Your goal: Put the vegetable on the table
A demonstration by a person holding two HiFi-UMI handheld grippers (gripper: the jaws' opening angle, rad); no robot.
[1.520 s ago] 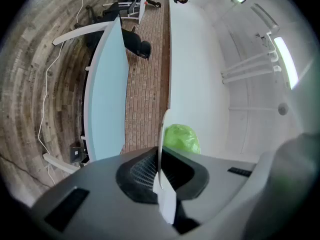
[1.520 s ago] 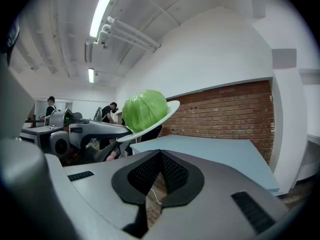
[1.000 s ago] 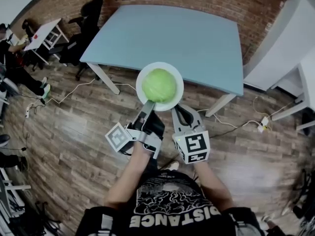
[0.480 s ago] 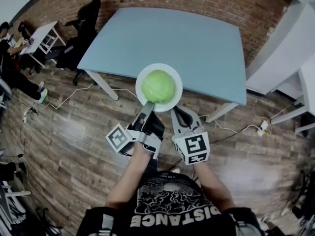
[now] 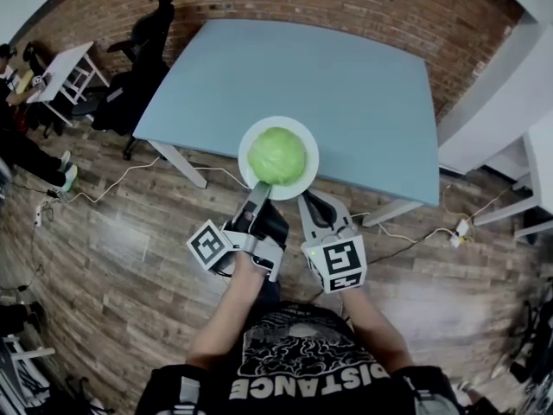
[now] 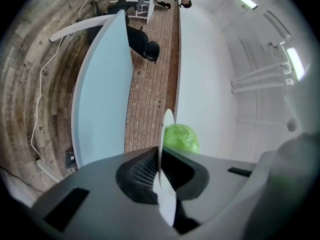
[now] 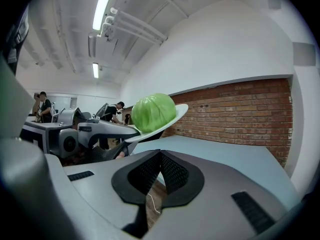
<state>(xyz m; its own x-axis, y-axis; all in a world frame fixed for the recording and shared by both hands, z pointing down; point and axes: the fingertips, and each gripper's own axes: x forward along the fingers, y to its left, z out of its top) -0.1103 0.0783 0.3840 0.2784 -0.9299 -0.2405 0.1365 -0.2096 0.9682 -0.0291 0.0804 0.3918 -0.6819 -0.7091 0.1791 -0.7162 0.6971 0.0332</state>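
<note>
At far left, a person (image 5: 26,145) is cut off by the frame edge, beside a white desk (image 5: 73,67) and dark chairs (image 5: 143,54). Nearer centre, the left gripper (image 5: 261,190), fingers clamped on the plate (image 5: 309,158) rim, holds the cabbage (image 5: 276,154) over the near edge of the blue surface (image 5: 346,85). A brick wall (image 5: 363,7) stands behind and a wood floor (image 5: 112,232) lies below. On the right gripper (image 5: 306,202) the fingers are together, on nothing. The shirt (image 5: 302,370) reads "DISTANCE".

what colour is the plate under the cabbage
White; the plate shows best in the head view, under the green cabbage.
</note>
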